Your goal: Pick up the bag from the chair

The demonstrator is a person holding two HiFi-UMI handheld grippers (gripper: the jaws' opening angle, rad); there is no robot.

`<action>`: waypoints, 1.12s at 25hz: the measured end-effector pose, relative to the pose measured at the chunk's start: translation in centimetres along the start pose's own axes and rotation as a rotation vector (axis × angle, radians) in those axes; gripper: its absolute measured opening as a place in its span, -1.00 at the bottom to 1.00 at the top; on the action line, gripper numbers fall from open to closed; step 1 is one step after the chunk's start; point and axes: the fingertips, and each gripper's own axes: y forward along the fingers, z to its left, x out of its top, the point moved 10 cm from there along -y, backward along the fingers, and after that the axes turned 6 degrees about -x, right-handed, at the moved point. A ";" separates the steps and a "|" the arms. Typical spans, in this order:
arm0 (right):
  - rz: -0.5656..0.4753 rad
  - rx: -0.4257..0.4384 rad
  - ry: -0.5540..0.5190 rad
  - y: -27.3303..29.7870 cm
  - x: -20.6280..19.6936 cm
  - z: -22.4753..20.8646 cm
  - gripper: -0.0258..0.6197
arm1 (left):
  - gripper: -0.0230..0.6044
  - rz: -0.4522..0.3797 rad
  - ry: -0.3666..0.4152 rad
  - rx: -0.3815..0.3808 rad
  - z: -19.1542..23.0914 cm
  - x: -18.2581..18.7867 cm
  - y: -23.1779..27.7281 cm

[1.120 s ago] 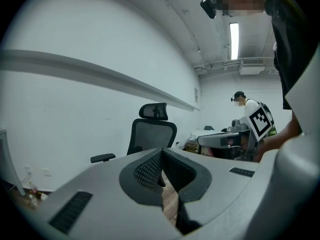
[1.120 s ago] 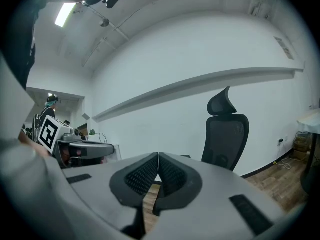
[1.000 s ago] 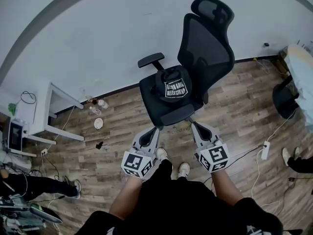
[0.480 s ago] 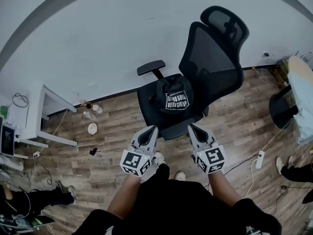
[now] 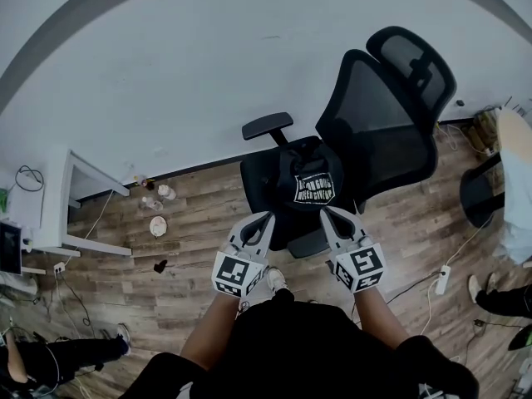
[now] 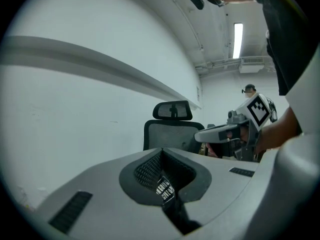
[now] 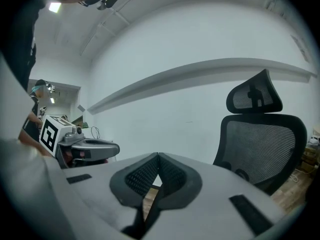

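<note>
A black bag (image 5: 313, 184) with white print lies on the seat of a black mesh office chair (image 5: 387, 116). In the head view my left gripper (image 5: 266, 217) reaches the seat's front edge just left of the bag, and my right gripper (image 5: 327, 213) is at the bag's near right side. Neither touches the bag. Both stand shut with nothing held. In the left gripper view the bag's print (image 6: 164, 190) shows through the gap behind the joined tips, under the chair back (image 6: 172, 133). The right gripper view shows the chair back (image 7: 261, 143) to the right.
A white desk (image 5: 73, 196) stands at the left wall, with bottles (image 5: 164, 193) and a plate (image 5: 158, 225) on the wooden floor beside it. A power strip (image 5: 441, 279) and cable lie at the right. Another dark chair (image 5: 480, 191) stands far right.
Both grippers have come closer to the chair, from short of the seat's front edge to either side of the bag. Their jaws have stayed shut.
</note>
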 end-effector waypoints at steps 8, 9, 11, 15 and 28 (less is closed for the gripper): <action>-0.016 -0.046 -0.009 3.1 1.5 -0.4 -0.86 | -0.86 -0.009 0.040 -0.077 3.4 1.1 1.5; -0.015 -0.054 -0.016 3.4 1.8 -0.8 -0.86 | -0.86 -0.011 0.035 -0.080 3.7 1.1 1.7; -0.014 -0.069 -0.028 4.0 2.3 -1.7 -0.86 | -0.86 -0.011 0.024 -0.085 4.5 1.1 2.5; 0.011 -0.084 -0.041 5.0 2.1 -3.0 -0.86 | -0.86 -0.009 -0.002 -0.087 5.7 0.7 4.3; 0.176 -0.081 0.028 12.0 -2.2 -11.8 -0.86 | -0.86 0.114 -0.120 -0.035 10.4 -2.7 13.0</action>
